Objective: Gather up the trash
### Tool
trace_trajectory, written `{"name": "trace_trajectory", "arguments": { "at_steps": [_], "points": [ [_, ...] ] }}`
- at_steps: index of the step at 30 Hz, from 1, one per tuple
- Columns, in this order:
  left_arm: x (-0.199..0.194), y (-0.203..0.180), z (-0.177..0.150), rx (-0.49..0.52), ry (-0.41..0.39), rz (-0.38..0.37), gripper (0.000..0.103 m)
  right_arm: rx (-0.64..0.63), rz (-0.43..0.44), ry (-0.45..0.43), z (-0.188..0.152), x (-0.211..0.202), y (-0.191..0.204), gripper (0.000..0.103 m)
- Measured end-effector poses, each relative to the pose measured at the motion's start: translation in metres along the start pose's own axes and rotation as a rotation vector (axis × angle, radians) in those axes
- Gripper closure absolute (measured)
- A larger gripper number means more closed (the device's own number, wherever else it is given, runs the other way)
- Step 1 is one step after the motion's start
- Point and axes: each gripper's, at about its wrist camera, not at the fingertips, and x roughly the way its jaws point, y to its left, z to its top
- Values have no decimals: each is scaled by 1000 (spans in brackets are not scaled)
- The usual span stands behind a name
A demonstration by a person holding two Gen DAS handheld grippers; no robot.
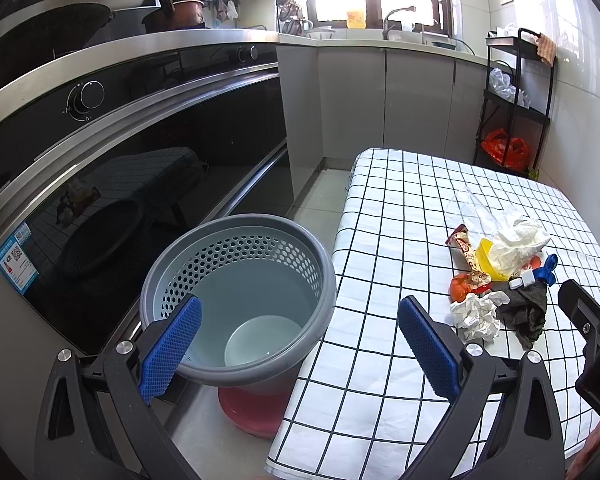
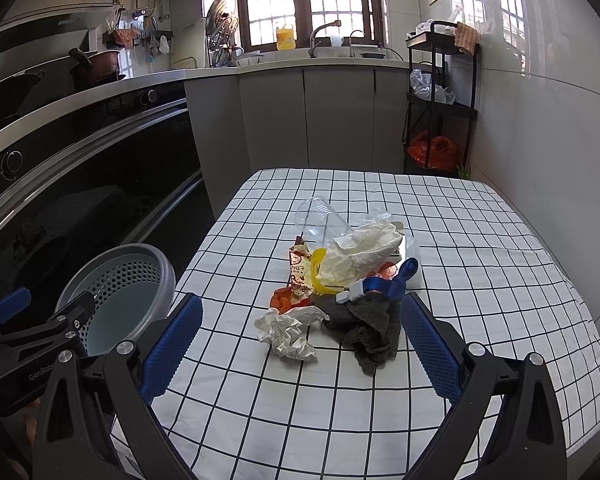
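Observation:
A heap of trash lies mid-table on the checked cloth (image 2: pixel 300 400): crumpled paper (image 2: pixel 288 332), a dark rag (image 2: pixel 368 332), a snack wrapper (image 2: pixel 300 276), a white crumpled bag (image 2: pixel 360 252), a clear plastic cup (image 2: pixel 320 216), orange peel (image 2: pixel 282 298) and a blue strap (image 2: pixel 400 280). My right gripper (image 2: pixel 300 340) is open, just short of the paper and rag. A grey perforated bin (image 1: pixel 252 222) stands left of the table. My left gripper (image 1: pixel 300 344) hangs open over its near rim, holding nothing. The left wrist view shows the heap's crumpled paper (image 1: pixel 476 316) at right.
The bin (image 2: pixel 156 258) sits on a red base (image 1: pixel 252 412) beside a black oven front (image 1: pixel 160 184). Grey cabinets (image 2: pixel 300 120) and a sink counter run behind. A black shelf rack (image 2: pixel 440 100) with an orange bag (image 2: pixel 432 152) stands at the back right by the wall.

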Motion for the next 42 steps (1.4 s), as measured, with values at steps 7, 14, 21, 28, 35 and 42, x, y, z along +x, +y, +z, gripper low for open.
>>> {"name": "trace_trajectory", "arguments": {
  "at_steps": [7, 14, 21, 28, 35, 42],
  "points": [
    [1, -1, -1, 1, 1, 3, 6, -1, 1, 1, 0, 0, 0, 8],
    [4, -4, -3, 5, 2, 13, 6, 0, 16, 12, -2, 3, 1, 8],
    [11, -8, -5, 7, 19, 12, 6, 35, 32, 26, -2, 9, -11, 8],
    [17, -10, -8, 7, 48, -17, 6, 51, 7, 32, -6, 16, -32, 8],
    [24, -19, -12, 25, 90, -51, 6, 53, -26, 75, -14, 26, -61, 8],
    [35, -46, -6, 75, 138, -110, 6, 44, -9, 171, -23, 44, -88, 8]
  ]
}}
